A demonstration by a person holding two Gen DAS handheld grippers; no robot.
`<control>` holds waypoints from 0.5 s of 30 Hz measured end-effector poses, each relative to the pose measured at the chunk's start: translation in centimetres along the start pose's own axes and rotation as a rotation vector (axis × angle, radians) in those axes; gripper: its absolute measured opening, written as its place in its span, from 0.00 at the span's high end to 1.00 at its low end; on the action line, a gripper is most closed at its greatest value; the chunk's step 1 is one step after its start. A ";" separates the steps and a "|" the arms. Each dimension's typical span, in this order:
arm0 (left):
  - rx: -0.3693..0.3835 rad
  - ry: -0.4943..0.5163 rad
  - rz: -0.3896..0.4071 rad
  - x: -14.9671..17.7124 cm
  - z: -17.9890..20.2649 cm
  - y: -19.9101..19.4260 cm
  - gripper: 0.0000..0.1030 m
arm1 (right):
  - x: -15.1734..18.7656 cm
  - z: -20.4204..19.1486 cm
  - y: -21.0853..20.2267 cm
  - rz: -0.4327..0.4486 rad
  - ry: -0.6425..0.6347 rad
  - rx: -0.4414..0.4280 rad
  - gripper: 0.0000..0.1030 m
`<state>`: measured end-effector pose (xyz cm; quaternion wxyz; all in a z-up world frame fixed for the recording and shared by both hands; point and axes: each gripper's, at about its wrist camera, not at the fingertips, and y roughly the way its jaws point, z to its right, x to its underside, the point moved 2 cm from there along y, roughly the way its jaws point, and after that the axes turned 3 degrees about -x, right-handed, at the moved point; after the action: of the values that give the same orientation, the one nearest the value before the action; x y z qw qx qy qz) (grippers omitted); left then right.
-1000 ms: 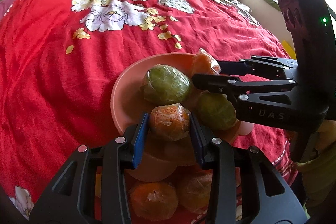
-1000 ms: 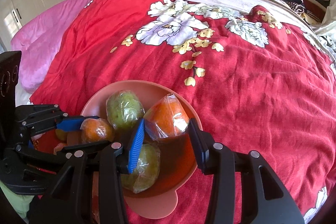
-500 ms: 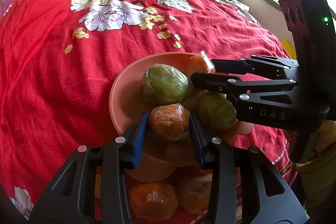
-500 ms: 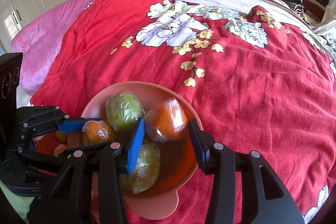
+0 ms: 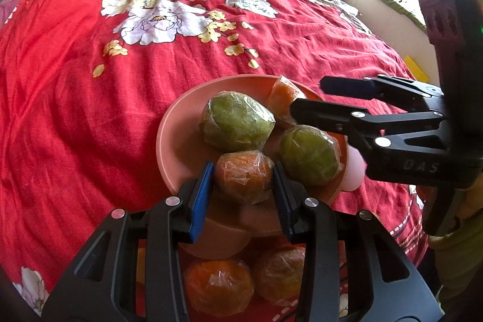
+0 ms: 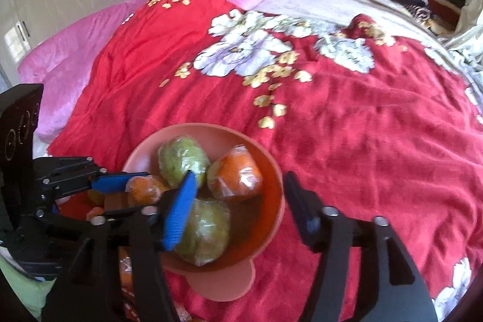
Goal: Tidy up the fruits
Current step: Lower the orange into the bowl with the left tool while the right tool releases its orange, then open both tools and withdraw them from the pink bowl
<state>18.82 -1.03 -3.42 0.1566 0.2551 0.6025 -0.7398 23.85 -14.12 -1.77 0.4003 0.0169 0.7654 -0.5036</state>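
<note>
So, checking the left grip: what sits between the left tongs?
A wrapped orange, pinched between the left tongs over the pink bowl's near rim, in the left wrist view.

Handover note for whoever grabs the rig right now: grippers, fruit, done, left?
Left gripper: shut on a wrapped orange, above the pink bowl's near rim.
Right gripper: jaws just opened, empty; its orange now lies in the bowl.
Done: two green fruits and that orange are in the bowl.
Left: drop the held orange; two more oranges wait beside the bowl.
</note>
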 end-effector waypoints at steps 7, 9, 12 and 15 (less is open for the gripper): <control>0.000 -0.001 0.006 0.0 0.1 -0.2 0.64 | 0.7 0.7 -1.1 0.027 0.046 0.001 0.38; -0.005 -0.005 0.012 -0.1 0.0 -0.4 0.61 | 0.9 0.8 -1.5 0.035 0.054 0.003 0.36; 0.001 -0.016 0.014 0.0 -0.1 -0.6 0.60 | 1.1 0.8 -2.1 0.045 0.060 0.002 0.33; 0.003 -0.021 0.016 0.0 -0.3 -0.7 0.59 | 1.2 0.7 -2.5 0.054 0.061 0.006 0.32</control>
<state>18.48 -0.59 -2.86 0.1683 0.2525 0.5976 -0.7422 22.40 -16.33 -0.75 0.3901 0.0539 0.7751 -0.4941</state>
